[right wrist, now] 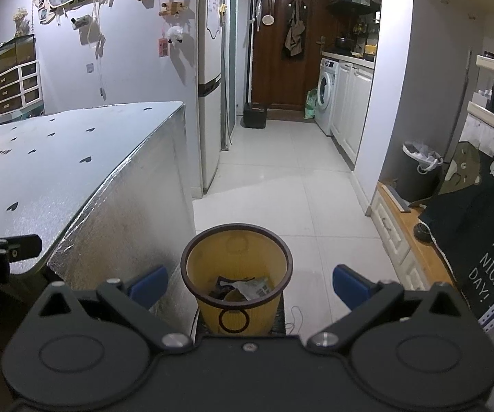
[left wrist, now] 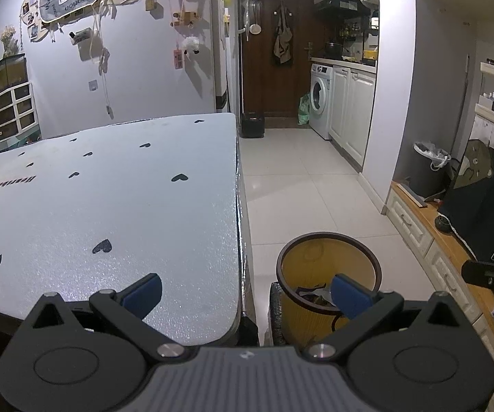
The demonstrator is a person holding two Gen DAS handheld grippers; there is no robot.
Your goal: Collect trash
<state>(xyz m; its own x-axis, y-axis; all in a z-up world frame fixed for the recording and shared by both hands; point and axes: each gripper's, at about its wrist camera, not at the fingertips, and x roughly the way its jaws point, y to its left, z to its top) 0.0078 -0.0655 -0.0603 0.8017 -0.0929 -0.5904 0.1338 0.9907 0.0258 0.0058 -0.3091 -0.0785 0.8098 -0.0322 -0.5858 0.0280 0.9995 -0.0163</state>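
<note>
1. Left gripper: fingers wide apart, empty, over table edge
2. Right gripper: fingers wide apart, empty
3. Trash lies inside yellow bin on floor beside table

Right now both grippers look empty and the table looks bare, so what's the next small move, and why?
Probably draw both back from the yellow bin and scan for leftovers. The left gripper and right gripper are open and hold nothing, crumpled wrappers already lie in the bin, and the visible part of the heart-print tabletop shows no trash.
</note>
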